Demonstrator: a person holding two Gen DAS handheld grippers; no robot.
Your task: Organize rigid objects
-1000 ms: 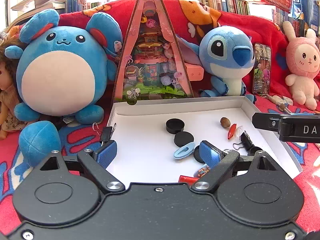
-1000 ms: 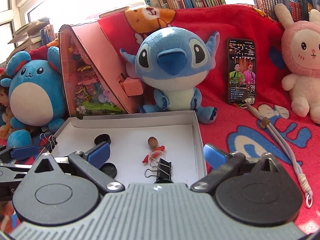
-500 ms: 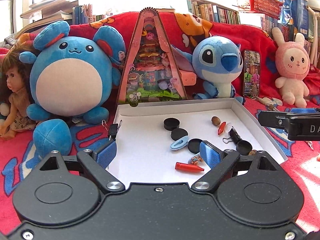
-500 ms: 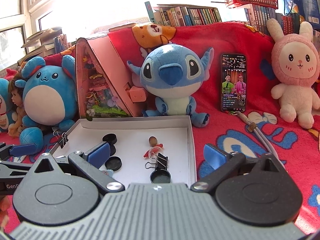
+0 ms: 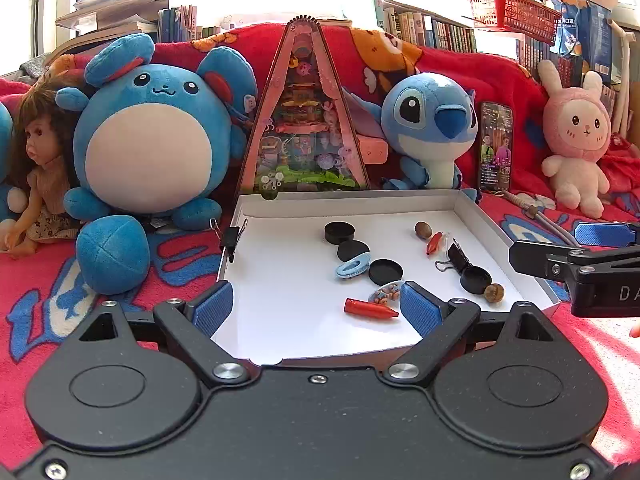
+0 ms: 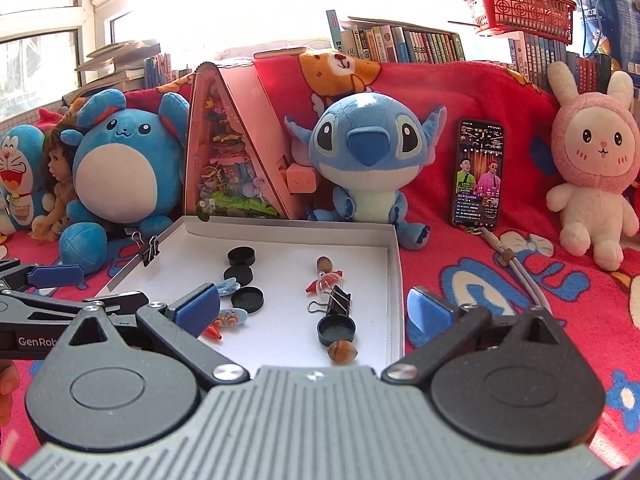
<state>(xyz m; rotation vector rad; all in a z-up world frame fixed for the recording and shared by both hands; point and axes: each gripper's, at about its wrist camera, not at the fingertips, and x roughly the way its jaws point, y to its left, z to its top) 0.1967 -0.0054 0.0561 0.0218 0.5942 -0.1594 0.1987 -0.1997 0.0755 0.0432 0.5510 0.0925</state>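
In the white tray (image 5: 472, 208) we see caps, clips, nuts and a red crayon (image 5: 370, 309) lying loose, seemingly gathered there for sorting. Our left gripper (image 5: 316, 307) and right gripper (image 6: 314, 307) hang spread and empty at its near edge; the tray's left half offers bare room.

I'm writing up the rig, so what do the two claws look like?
Both claws have matte black linkage arms and ribbed blue finger pads. The left claw has a black body, the right claw a ribbed grey one. White lettering marks their sides.
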